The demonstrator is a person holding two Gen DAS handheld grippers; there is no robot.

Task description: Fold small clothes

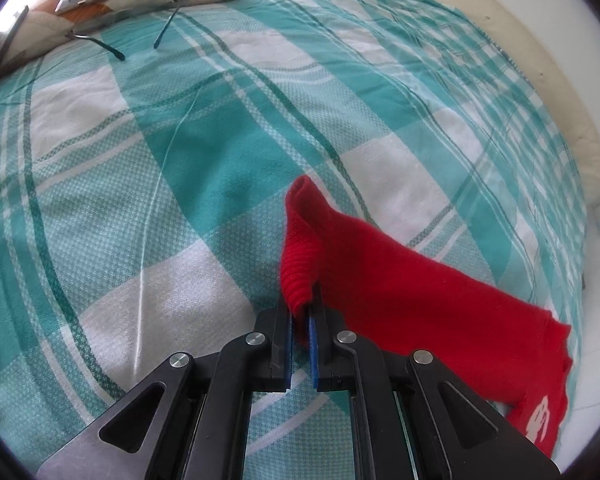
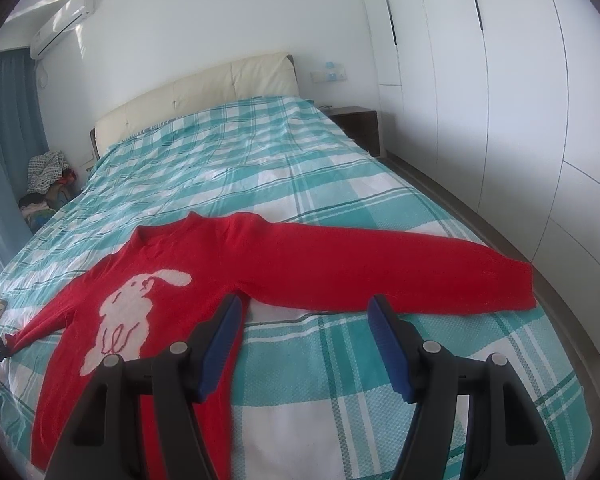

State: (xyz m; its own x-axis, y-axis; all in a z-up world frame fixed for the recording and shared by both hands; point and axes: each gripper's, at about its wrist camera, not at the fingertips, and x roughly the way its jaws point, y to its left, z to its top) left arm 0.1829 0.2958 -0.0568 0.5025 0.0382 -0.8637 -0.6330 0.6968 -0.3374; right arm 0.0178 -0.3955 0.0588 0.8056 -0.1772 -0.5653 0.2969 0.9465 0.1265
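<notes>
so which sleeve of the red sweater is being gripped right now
The left-hand sleeve: the left gripper is shut on its cuff. The other sleeve lies flat on the bedspread, and the right gripper is open, apart from it.

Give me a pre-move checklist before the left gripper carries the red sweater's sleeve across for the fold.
1. Left gripper shut on the sleeve cuff: ok.
2. Right gripper open, nothing between its pads: ok.
3. Red sweater lying front up, rabbit design showing: ok.
4. Other sleeve stretched flat on the bedspread: ok.
5. Glasses clear of the sweater: ok.
6. Hem lying flat: cannot tell.
</notes>
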